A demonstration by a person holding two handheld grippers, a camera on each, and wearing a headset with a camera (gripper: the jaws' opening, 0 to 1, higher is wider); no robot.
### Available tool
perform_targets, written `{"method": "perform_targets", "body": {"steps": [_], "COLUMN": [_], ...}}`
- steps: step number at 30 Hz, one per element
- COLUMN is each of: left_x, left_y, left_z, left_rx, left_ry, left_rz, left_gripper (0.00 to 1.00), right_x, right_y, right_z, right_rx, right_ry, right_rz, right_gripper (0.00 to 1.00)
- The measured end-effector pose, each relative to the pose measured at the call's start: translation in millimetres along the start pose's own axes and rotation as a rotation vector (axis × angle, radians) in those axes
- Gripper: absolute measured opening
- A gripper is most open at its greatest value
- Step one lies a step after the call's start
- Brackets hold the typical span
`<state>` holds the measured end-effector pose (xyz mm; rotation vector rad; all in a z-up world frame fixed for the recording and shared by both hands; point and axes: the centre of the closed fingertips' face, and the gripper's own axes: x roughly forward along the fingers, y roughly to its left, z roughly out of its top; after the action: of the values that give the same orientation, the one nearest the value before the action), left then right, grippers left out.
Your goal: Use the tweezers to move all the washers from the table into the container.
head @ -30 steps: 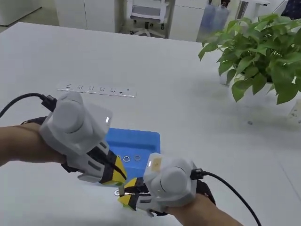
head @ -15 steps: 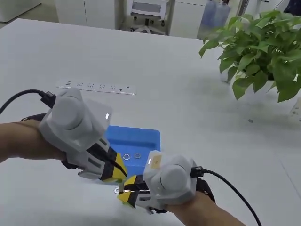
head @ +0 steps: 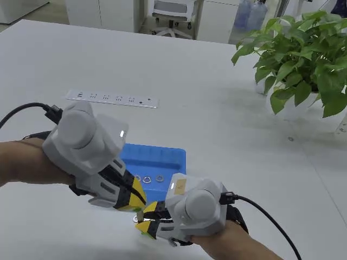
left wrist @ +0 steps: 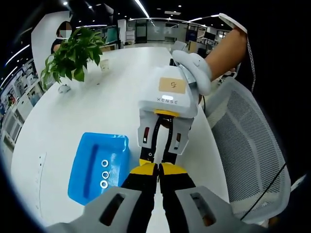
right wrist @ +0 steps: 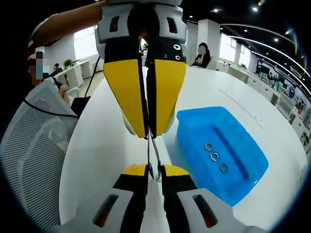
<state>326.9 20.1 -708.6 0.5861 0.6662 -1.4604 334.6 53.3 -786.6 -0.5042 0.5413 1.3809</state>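
Observation:
A blue container (head: 162,157) lies on the white table with three washers (head: 147,179) in it; I see it too in the left gripper view (left wrist: 92,150) and the right gripper view (right wrist: 233,126). One washer (head: 134,219) lies on the table just in front of the container. My left gripper (head: 136,201) and right gripper (head: 145,219) meet jaw to jaw above that washer. Thin silver tweezers (right wrist: 151,155) run from the left gripper (right wrist: 146,133) into the right gripper (right wrist: 154,171). Both pairs of jaws are closed on the tweezers.
A white power strip (head: 111,100) lies on the table (head: 227,135) beyond the container. A potted plant (head: 301,59) stands at the far right. A mesh chair (left wrist: 248,145) is behind the person, and an office chair (head: 171,13) stands past the table's far edge.
The head camera has tilted slightly. Both grippers stay jaw to jaw over the loose washer, with the left one a touch lower.

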Motion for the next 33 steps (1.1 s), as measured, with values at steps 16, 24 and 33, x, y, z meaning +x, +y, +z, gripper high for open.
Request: {"method": "perform_targets", "body": {"steps": [16, 24, 33], "left_x": [-2.2, -1.1, 1.3], "left_y": [-0.5, 2.1, 8.0], "left_z": [-1.4, -0.6, 1.8], "left_rx": [0.001, 0.003, 0.018], "left_ry": [0.005, 0.002, 0.003], "left_rz": [0.001, 0.006, 0.008], "left_gripper": [0.06, 0.06, 0.06], "right_x": [1.1, 0.8, -0.8], "right_y": [1.9, 0.1, -1.1], "right_z": [3.2, 2.3, -1.6], "right_rx": [-0.015, -0.011, -0.007], "right_ry": [-0.001, -0.002, 0.009], "right_rz": [0.007, 0.002, -0.003], "right_gripper": [0.12, 0.12, 0.14]}}
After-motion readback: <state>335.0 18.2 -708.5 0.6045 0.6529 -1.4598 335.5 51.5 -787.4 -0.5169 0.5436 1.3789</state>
